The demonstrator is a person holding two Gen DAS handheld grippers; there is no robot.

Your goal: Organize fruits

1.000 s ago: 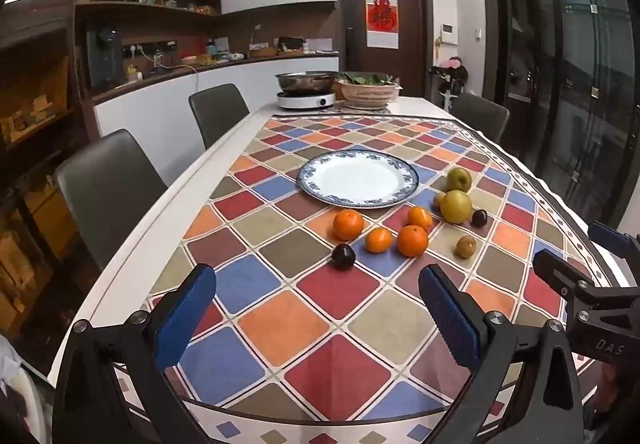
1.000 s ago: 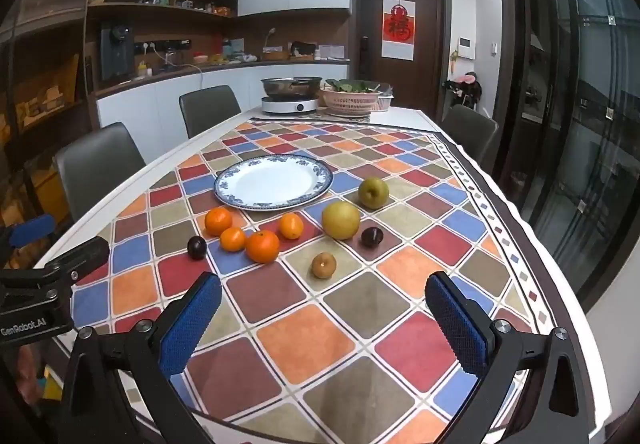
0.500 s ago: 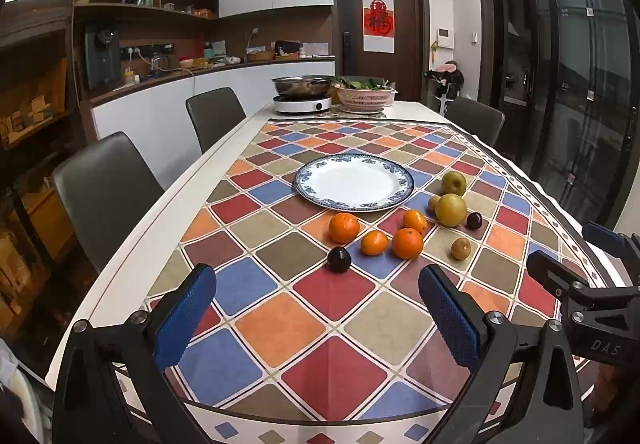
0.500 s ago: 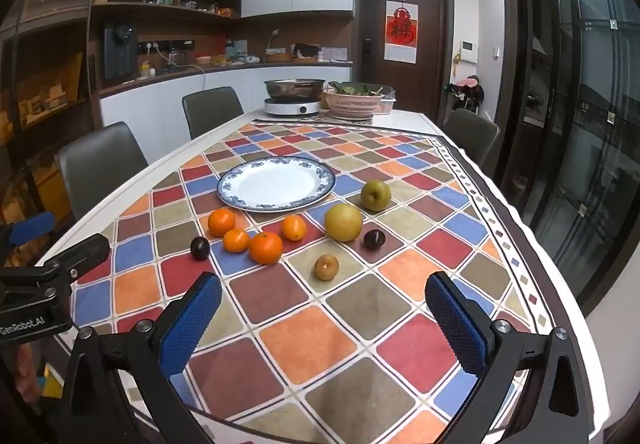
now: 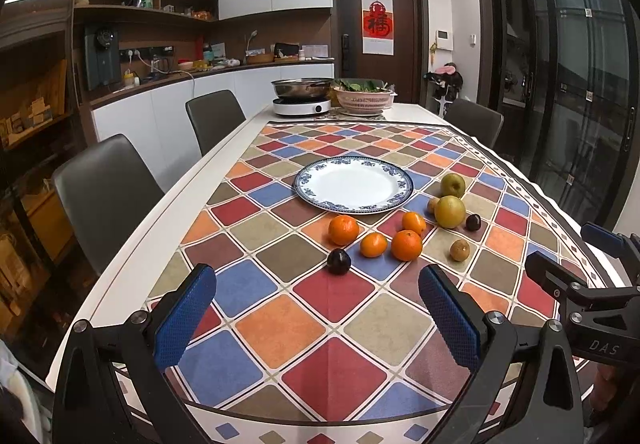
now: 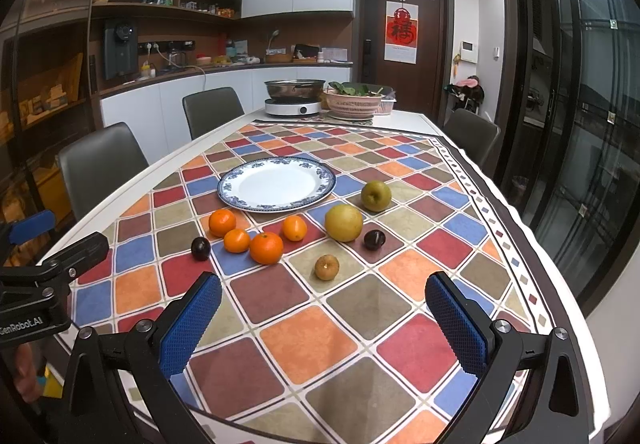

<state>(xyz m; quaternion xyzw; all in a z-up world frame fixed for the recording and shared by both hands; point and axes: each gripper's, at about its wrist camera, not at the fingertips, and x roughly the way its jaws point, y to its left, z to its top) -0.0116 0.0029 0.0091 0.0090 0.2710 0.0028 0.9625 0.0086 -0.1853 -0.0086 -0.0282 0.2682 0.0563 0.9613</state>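
Note:
An empty white plate with a blue rim point(image 5: 354, 185) point(image 6: 277, 184) sits mid-table on the checked cloth. In front of it lie several oranges point(image 5: 406, 244) point(image 6: 266, 247), two dark plums point(image 5: 339, 261) point(image 6: 374, 239), a yellow pear point(image 5: 449, 211) point(image 6: 343, 222), a green pear point(image 5: 453, 185) point(image 6: 376, 196) and a small brown fruit point(image 5: 459, 249) point(image 6: 327, 267). My left gripper point(image 5: 316, 318) is open and empty above the near table edge. My right gripper point(image 6: 324, 324) is open and empty, also short of the fruit.
An induction cooker with a steel pan point(image 5: 302, 106) and a pink basket of greens point(image 5: 363, 98) stand at the table's far end. Grey chairs point(image 5: 106, 188) line the left side, one point(image 6: 472, 132) stands at the right. Glass doors are on the right.
Both grippers have drifted slightly, with the views tilting up a little. Nothing on the table has moved.

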